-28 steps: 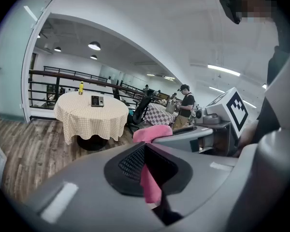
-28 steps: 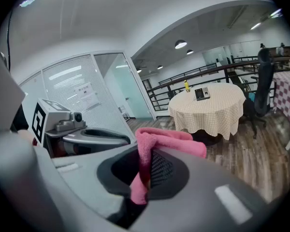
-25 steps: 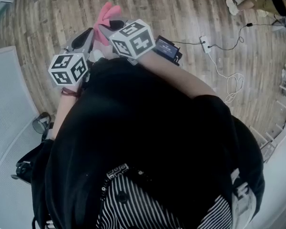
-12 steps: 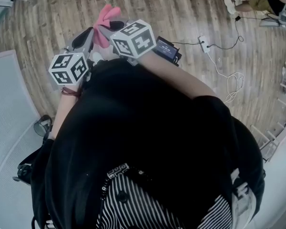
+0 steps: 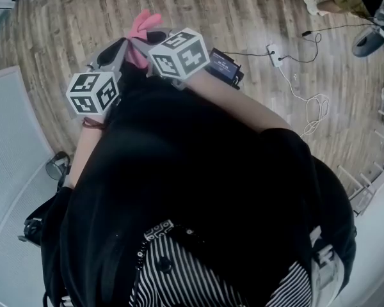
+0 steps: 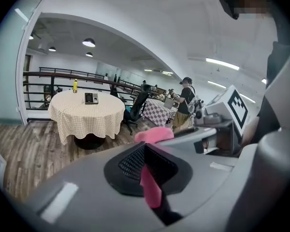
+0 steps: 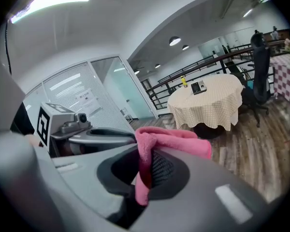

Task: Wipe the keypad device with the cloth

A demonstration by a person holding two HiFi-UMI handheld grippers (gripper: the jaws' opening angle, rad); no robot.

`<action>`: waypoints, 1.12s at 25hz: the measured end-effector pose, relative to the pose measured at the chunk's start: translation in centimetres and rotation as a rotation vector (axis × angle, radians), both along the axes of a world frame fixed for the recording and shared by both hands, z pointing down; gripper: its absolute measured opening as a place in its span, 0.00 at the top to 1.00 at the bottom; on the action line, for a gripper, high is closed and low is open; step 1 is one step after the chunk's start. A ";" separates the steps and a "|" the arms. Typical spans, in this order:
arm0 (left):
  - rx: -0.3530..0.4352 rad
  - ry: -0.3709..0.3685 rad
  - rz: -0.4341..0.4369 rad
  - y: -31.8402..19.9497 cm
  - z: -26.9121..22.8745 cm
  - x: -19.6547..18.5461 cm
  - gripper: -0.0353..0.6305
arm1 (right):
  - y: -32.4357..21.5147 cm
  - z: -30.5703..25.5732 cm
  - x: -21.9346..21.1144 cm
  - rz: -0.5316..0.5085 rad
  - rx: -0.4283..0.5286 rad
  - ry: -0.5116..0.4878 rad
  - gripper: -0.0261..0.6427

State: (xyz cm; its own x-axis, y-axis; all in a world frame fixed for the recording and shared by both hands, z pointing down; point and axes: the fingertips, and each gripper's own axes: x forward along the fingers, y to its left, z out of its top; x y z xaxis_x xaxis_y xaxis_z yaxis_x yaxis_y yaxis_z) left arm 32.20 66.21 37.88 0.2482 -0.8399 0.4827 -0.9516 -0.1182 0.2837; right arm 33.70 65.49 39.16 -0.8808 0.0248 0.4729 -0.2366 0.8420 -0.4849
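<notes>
Standing well apart from the round surface [image 6: 87,120] carrying the keypad device [image 6: 91,98], the person holds the left gripper [image 6: 151,178] and right gripper [image 7: 144,175] jaws clamped on the cloth [image 7: 171,140], probably to carry it over.

Cloth [image 7: 171,140]: pink, pinched in both sets of jaws. Left gripper [image 6: 150,170] and right gripper [image 7: 144,173]: grey shells, black mesh-pattern pads [image 6: 130,161]. Marker cubes [image 5: 178,52]: white with black square patterns. Ahead of the left gripper, tablecloth [image 6: 87,117]: cream, fine check. On it, keypad device [image 6: 91,98] dark grey, bottle [image 6: 75,85] yellow. Right of the right gripper's jaws, second tablecloth [image 7: 286,76]: red-and-white check. Floor [image 5: 243,11]: grey-brown wood planks. Behind the grippers, person's top [image 5: 198,171] black, garment [image 5: 179,280] below it black-and-white stripes.
</notes>
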 end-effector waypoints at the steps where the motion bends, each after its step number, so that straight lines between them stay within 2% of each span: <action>1: 0.006 0.006 -0.015 -0.9 -0.3 0.0 0.95 | -0.6 0.0 0.4 0.002 -0.001 0.000 0.92; 6: 0.026 -0.020 -0.021 -7.1 -1.3 -0.8 0.95 | -7.0 -0.8 0.5 0.066 0.009 -0.005 0.92; 12: 0.039 -0.026 0.119 -10.6 -1.8 1.1 0.95 | -11.4 -0.3 3.4 0.235 0.013 0.059 0.92; 15: 0.031 -0.024 0.147 -12.7 -1.4 0.7 0.95 | -13.6 -0.6 3.4 0.283 0.032 0.055 0.92; 20: 0.033 -0.016 0.160 -17.0 -1.1 -2.7 0.95 | -17.8 -0.7 0.7 0.326 0.028 0.052 0.92; 28: 0.024 -0.013 0.175 -23.9 -1.3 -11.3 0.95 | -22.9 0.6 -7.7 0.322 -0.008 0.111 0.92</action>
